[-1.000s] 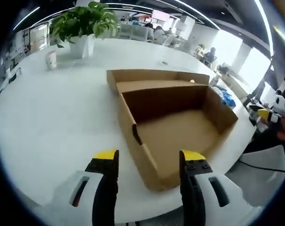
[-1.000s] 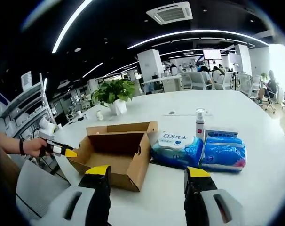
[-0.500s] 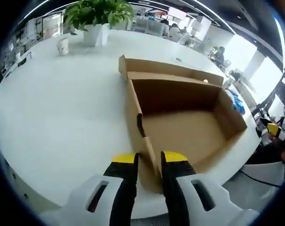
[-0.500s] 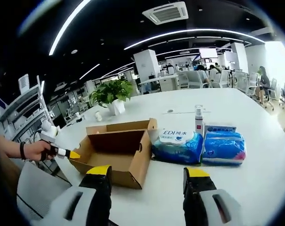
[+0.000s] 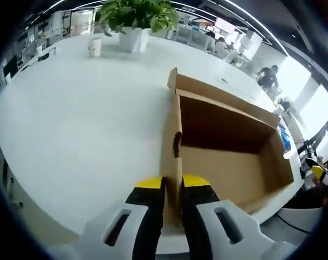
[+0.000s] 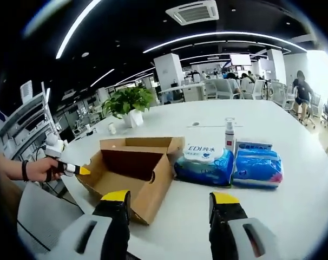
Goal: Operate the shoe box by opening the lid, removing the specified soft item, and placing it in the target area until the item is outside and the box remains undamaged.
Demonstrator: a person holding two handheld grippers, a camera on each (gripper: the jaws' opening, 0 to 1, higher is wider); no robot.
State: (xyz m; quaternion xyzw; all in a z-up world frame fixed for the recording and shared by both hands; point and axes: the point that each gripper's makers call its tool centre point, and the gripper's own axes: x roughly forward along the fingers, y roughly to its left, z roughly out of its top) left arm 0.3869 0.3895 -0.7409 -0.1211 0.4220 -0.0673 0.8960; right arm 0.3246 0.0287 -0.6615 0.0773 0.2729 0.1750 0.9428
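Note:
The brown cardboard shoe box (image 5: pixel 223 173) lies open on the white table (image 5: pixel 83 124), its lid flap folded back at the far side and its inside bare. My left gripper (image 5: pixel 172 185) is shut on the box's near side wall, which stands between its yellow-tipped fingers (image 5: pixel 150 184). In the right gripper view the box (image 6: pixel 153 181) sits left of centre, and a hand holds the left gripper (image 6: pixel 72 170) against its left wall. Two soft packs of wipes (image 6: pixel 204 165) (image 6: pixel 258 169) lie to the right of the box. My right gripper (image 6: pixel 170 201) hovers open over the table's near edge, holding nothing.
A potted plant (image 5: pixel 139 19) and a small cup (image 5: pixel 95 46) stand at the far side of the table. A spray bottle (image 6: pixel 229 135) stands behind the wipes. A person's forearm (image 6: pixel 12 169) reaches in from the left. Office desks and chairs fill the background.
My left gripper's jaws have gone from wide open to shut on the box's side wall. The box has turned slightly on the table. The right gripper has stayed open.

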